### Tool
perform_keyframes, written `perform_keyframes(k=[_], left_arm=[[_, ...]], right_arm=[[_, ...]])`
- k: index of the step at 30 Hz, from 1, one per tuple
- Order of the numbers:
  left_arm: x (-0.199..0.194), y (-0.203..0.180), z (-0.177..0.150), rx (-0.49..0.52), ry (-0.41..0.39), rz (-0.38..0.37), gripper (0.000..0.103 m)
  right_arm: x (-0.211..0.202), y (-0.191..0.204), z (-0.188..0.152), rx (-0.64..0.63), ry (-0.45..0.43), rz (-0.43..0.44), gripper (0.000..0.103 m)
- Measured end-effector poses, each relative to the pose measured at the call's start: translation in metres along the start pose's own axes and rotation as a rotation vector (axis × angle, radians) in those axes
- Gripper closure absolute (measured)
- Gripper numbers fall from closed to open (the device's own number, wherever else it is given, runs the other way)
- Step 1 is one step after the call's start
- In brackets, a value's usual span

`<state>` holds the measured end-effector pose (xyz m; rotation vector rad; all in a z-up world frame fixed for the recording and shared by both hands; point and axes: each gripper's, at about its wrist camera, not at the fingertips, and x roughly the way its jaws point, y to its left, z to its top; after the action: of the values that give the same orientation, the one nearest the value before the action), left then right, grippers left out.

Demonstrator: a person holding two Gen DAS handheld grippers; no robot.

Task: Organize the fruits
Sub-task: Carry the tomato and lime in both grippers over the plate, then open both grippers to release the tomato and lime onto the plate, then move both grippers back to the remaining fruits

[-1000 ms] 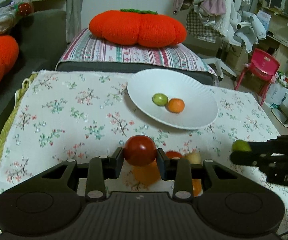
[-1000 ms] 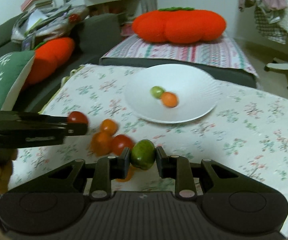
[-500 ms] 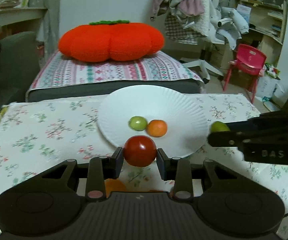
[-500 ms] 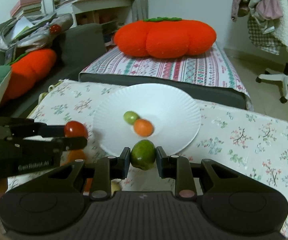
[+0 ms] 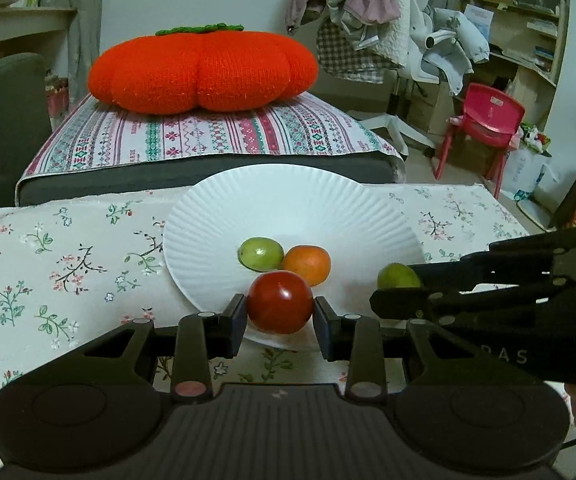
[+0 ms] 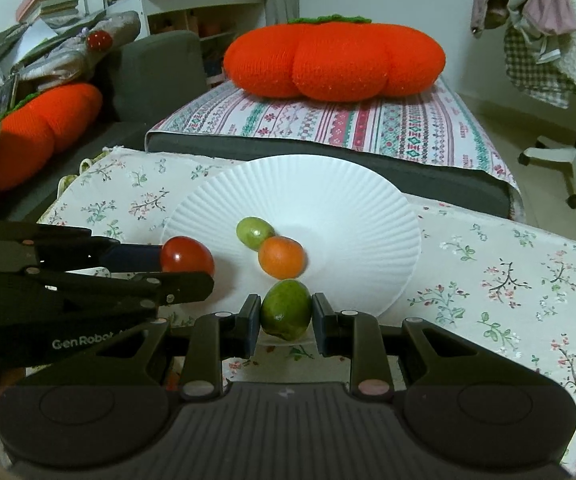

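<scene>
Between the left claw's [image 5: 280, 312] pads sits a red tomato [image 5: 280, 307], gripped over the near rim of the white paper plate [image 5: 216, 216]. Beside it, the right claw [image 6: 286, 316] clamps a green fruit [image 6: 286, 310], also at the near rim; both claws tilt downward, close side by side. On the plate a small green fruit [image 5: 260, 254] touches an orange one [image 5: 307, 265]; bare plate surrounds them. Floral-clothed surface [image 5: 60, 248] lies open left and right.

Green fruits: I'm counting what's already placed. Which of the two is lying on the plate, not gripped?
The smaller, paler green fruit, resting on the white plate against the orange fruit. The darker green fruit is clamped in the right gripper.
</scene>
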<state>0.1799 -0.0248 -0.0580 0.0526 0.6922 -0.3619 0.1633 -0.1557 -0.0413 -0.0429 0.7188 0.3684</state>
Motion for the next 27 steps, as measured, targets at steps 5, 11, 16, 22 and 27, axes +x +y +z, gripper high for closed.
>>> perform_keyframes(k=[5, 11, 16, 22, 27], left_arm=[[-0.002, -0.001, -0.001, 0.021, -0.011, 0.009, 0.079], [-0.008, 0.003, 0.001, 0.027, -0.018, 0.039, 0.066], [-0.017, 0.011, 0.005, -0.027, -0.024, 0.035, 0.066], [-0.038, 0.019, 0.009, -0.081, -0.048, 0.040, 0.061], [-0.045, 0.023, 0.007, -0.104, -0.025, 0.062, 0.058]], right_arm=[[0.001, 0.001, 0.002, 0.007, -0.014, 0.001, 0.078], [-0.006, -0.003, 0.005, 0.048, -0.014, -0.001, 0.075], [-0.022, -0.013, 0.012, 0.123, -0.046, 0.010, 0.065], [-0.038, -0.027, 0.015, 0.206, -0.061, 0.015, 0.029], [-0.053, -0.029, 0.014, 0.210, -0.071, -0.005, 0.005]])
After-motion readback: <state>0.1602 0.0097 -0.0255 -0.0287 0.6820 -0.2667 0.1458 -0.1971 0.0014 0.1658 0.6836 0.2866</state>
